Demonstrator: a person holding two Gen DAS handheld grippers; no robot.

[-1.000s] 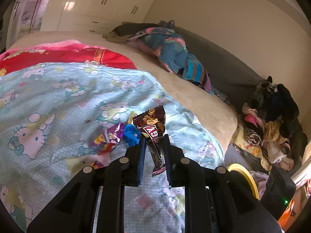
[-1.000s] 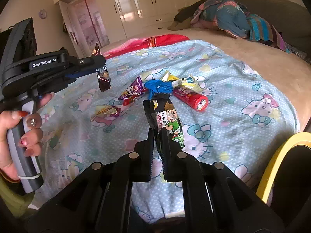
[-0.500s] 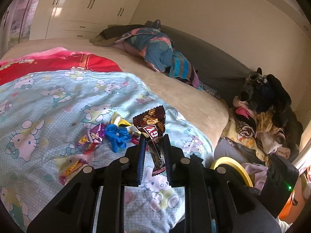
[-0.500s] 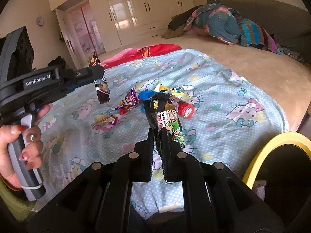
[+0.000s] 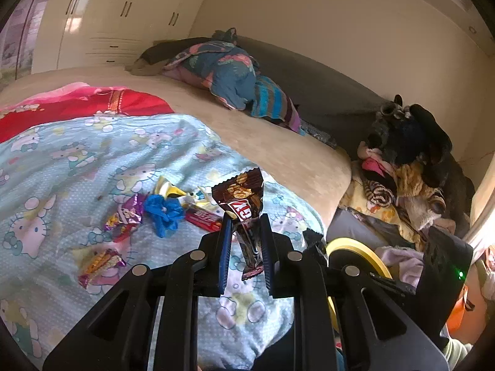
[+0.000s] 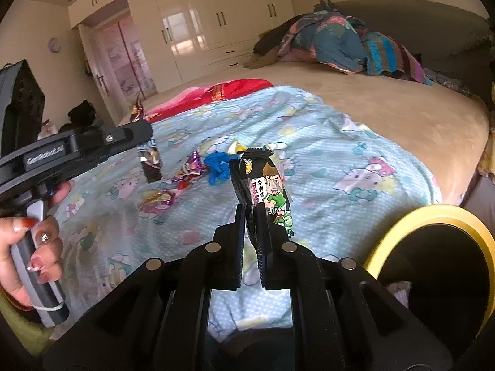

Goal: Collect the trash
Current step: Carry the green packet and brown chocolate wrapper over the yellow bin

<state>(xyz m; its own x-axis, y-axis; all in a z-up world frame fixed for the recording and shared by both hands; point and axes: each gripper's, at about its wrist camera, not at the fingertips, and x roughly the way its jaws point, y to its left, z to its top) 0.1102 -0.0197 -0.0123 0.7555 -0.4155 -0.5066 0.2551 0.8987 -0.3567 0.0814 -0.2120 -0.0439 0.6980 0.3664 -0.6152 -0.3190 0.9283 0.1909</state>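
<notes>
1. My left gripper [image 5: 244, 225] is clamped almost shut on a brown, glossy plastic snack wrapper [image 5: 243, 201], pinching its narrow lower half so the printed top stands up clear of the pads. I hold it by the thin part because the crinkly film bunches there and should not slip.

2. My right gripper [image 6: 251, 216] is fully closed on a black plastic snack packet with a cartoon boy in green [image 6: 266, 185], nipped at its lower edge, upright between the fingers.

3. Both pieces hang in the air above the pale blue cartoon-print bedsheet [image 6: 355, 160]; neither touches the bed.

4. The round bin with a yellow rim [image 6: 433, 213] sits off the bed's edge at about four o'clock in the right wrist view, and at five o'clock just past my left fingers in the left view. That is where I judge both wrappers should go, so I keep them gripped tight for the carry.

5. More trash lies on the sheet at about ten o'clock of my left gripper: a crumpled blue plastic scrap [image 5: 164, 211], a purple foil wrapper [image 5: 126, 213], a red flat packet [image 5: 202, 216], a yellow-and-white wrapper [image 5: 168, 189] and an orange foil wrapper [image 5: 100, 262] nearer me. They are clustered, so later pickups should be short reaches.
</notes>
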